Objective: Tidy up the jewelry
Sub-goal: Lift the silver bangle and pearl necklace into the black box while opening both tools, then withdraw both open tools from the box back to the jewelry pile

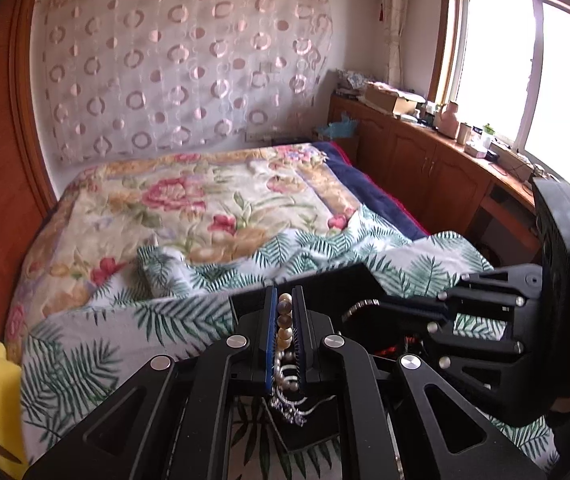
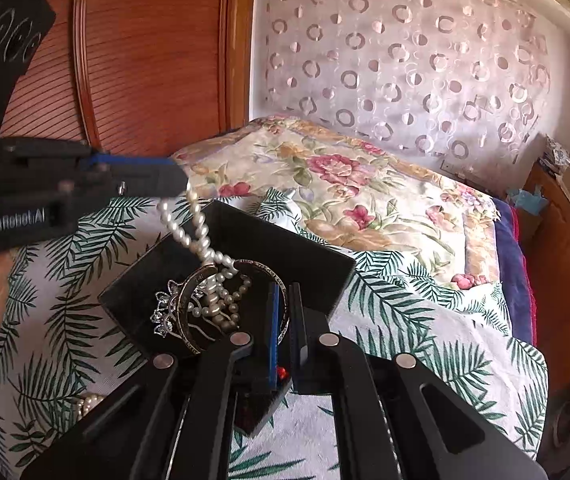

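Left gripper (image 1: 285, 300) is clamped on a pearl strand (image 2: 193, 232); the pearls run up between its blue pads and hang below the tips in a loop that drops into the black box (image 2: 317, 280) just beneath. Right gripper (image 2: 283, 292) is pinched down on the thin rim of a metal bangle (image 2: 189, 292), jaws almost together, tips inside the box over its near-right part. Box contents: the bangle lying tilted, the piled end of the pearl strand inside the bangle's ring, a silver crystal piece (image 2: 165, 312) at the bangle's left edge, and something small and red (image 2: 281, 372) low between the right gripper's fingers, too hidden to identify. The box's back and right walls stand just ahead of the right gripper's tips, so little room forward; the left side of the box is lower and open toward the left gripper. Box sits on a palm-leaf sheet (image 2: 425, 344) on the bed. More pearls (image 2: 89, 402) lie on the sheet near-left of the right gripper, outside the box. Beyond the box is open floral quilt (image 1: 189, 208). Wooden cabinets (image 1: 425, 168) run along the far right of the left gripper, wooden panelling (image 2: 145, 60) left of the bed.
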`<state>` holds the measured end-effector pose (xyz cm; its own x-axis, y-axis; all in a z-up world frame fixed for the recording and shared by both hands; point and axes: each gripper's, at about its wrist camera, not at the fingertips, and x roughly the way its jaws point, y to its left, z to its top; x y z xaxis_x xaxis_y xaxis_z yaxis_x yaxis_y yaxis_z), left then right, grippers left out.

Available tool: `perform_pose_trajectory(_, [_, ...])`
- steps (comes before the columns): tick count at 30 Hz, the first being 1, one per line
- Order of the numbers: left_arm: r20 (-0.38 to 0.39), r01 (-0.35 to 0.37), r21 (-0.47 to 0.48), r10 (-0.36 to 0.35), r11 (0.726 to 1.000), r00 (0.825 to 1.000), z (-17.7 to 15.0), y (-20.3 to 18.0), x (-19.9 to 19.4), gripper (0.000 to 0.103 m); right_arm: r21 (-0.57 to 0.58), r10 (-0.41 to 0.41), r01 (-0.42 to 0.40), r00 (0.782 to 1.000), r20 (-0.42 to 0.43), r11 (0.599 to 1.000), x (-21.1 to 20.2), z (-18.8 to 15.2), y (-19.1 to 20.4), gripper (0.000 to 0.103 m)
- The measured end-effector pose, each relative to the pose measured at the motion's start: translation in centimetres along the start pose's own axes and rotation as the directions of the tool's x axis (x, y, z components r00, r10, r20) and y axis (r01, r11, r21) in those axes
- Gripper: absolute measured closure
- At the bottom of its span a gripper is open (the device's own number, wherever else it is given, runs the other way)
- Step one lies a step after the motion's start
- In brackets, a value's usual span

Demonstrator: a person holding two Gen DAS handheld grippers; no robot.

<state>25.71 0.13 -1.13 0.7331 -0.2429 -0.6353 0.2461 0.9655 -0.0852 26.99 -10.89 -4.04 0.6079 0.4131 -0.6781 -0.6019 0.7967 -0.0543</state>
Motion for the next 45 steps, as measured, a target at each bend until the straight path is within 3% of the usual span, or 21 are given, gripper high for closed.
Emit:
perform_pose_trajectory(6, [-0.021,-0.006,-0.016,0.005,1.0,1.0,-1.7,0.3,0.2,0.096,-0.013,0.004,-0.005,1.0,-0.013,1.0,0.8,-0.2,0.5,0.097])
perform_pose_trajectory(8, [-0.02,-0.007,-0.023,0.006,1.0,1.0,-2.1,0.4,0.1,0.092,-0.015,0.004,-0.004,1.0,-0.016,1.0,0.9,-0.3,0.5,0.097])
perform_pose_trajectory(10, [-0.016,-0.011,-0.027,0.01,1.0,1.0,-2.5,0.6,-0.3,0.076,-0.016,0.002,-0.003,1.0,-0.022,1.0,1.0,-0.4,0.7,0.096])
perform_pose_trajectory(17, [0.002,-0.028,-0.021,0.028,0.999,1.0,-4.0,0.5,-2.0,0.055,-0.002,0.004,-0.004,1.0,0.001,1.0,0.1,-0.4,1.1,0.092])
perform_pose_trajectory(22, [0.014,-0.027,-0.043,0.028,0.999,1.0,-5.7,0.8,-3.6,0.03,0.027,0.017,-0.018,0.999,0.032,0.999,-2.2,-1.0,1.1,0.092])
perform_pose_trajectory(26, [0.019,-0.041,-0.052,0.042,0.998,0.999,-7.3,0.8,-4.8,0.018,0.04,0.018,-0.02,0.998,0.053,0.999,-4.3,-2.3,1.5,0.092])
perform_pose_trajectory(31, [0.01,-0.036,-0.065,0.037,0.997,0.999,-9.5,0.5,-6.0,0.017,0.058,0.023,-0.027,0.998,0.064,0.998,-6.8,-4.3,1.8,0.092])
perform_pose_trajectory(34, [0.0,-0.028,-0.065,0.028,0.997,1.0,-10.5,0.0,-6.6,0.016,0.078,0.027,-0.033,0.997,0.066,0.996,-8.1,-5.9,2.1,0.085])
perform_pose_trajectory(38, [-0.012,-0.025,-0.053,0.024,0.998,1.0,-12.0,-0.8,-7.4,0.016,0.089,0.027,-0.033,0.997,0.066,0.996,-9.3,-7.4,2.5,0.082])
perform_pose_trajectory(39, [-0.013,-0.024,-0.052,0.024,0.998,1.0,-12.3,-1.0,-7.5,0.016,0.092,0.029,-0.035,0.997,0.065,0.995,-9.7,-7.8,2.7,0.08])
perform_pose_trajectory(41, [-0.019,-0.021,-0.052,0.02,0.998,1.0,-13.1,-1.4,-7.9,0.016,0.098,0.026,-0.032,0.998,0.066,0.995,-10.2,-8.5,2.9,0.066])
perform_pose_trajectory(45, [-0.032,-0.022,-0.052,0.02,0.998,0.999,-14.4,-1.8,-8.3,0.016,0.115,0.034,-0.04,0.998,0.052,0.993,-10.8,-10.0,3.4,0.062])
